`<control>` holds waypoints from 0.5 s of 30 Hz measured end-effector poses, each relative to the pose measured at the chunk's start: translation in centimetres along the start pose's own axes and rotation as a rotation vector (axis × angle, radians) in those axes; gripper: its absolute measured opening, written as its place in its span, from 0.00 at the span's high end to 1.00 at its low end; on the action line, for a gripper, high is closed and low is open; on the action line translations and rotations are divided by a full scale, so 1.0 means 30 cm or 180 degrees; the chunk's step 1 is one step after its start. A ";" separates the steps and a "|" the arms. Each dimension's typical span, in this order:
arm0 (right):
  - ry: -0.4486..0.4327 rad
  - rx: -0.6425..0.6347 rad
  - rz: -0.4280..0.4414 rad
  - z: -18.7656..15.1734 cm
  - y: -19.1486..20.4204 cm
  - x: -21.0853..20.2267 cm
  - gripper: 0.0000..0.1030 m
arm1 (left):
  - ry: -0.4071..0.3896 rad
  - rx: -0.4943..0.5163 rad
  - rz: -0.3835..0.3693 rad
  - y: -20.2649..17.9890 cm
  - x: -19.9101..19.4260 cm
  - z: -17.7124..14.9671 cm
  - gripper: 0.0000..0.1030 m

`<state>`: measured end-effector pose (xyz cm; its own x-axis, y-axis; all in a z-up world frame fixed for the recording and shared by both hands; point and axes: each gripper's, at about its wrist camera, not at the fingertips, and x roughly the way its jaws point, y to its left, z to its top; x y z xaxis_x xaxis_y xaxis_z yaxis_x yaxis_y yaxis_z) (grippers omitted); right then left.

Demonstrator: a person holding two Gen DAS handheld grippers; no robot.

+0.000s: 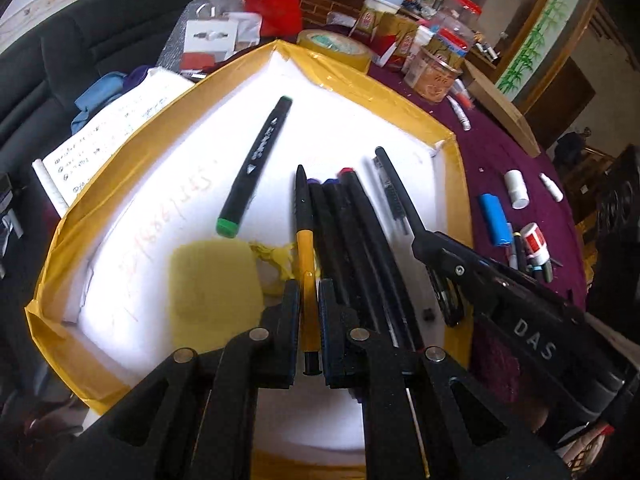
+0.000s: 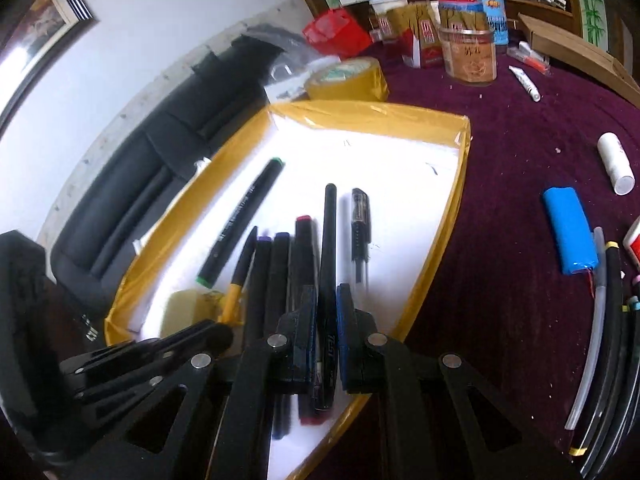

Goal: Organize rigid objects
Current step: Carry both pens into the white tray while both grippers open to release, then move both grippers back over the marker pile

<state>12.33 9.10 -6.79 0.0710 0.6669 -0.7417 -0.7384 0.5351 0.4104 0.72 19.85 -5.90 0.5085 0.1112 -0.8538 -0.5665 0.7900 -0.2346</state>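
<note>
The left gripper (image 1: 309, 308) fingers are clamping the yellow-barrelled pen (image 1: 306, 248) over the tray (image 1: 384, 92); the right gripper (image 2: 325, 312) fingers are clamping a black pen (image 2: 329, 240). Bundled markers (image 1: 352, 232) are lying between them, a green-capped marker (image 1: 256, 168) alongside. A tape roll (image 2: 348, 76) and blue battery pack (image 2: 570, 232) are sitting on the tabletop (image 2: 500, 152).

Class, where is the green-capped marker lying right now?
The green-capped marker lies alone inside the yellow-rimmed tray, left of the row of pens.
</note>
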 end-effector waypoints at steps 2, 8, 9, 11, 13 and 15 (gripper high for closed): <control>0.0037 -0.0054 -0.0092 0.006 0.014 0.011 0.91 | 0.0035 0.0013 -0.0016 0.000 0.009 0.002 0.93; 0.0060 -0.0142 -0.0150 0.004 0.035 0.019 0.86 | 0.0066 0.0003 -0.0055 -0.004 0.014 0.008 0.93; 0.0037 -0.0116 -0.0091 0.001 0.033 0.012 0.78 | 0.0061 0.0022 -0.0039 -0.006 0.013 0.007 0.92; -0.0032 -0.0071 -0.0003 -0.007 0.026 -0.012 0.66 | 0.0055 0.0055 -0.0023 -0.008 0.007 0.001 0.87; -0.0084 -0.0016 0.0051 -0.019 0.024 -0.045 0.66 | -0.0009 0.0076 0.0003 -0.010 -0.012 -0.007 0.84; -0.0156 -0.0003 0.0103 -0.045 0.020 -0.095 0.66 | -0.0134 0.0092 0.0036 -0.017 -0.041 -0.015 0.84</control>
<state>10.77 6.81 -5.15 0.0799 0.7084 -0.7013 -0.7414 0.5124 0.4332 0.08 19.05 -4.92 0.5294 0.1450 -0.8359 -0.5538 0.8055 -0.2109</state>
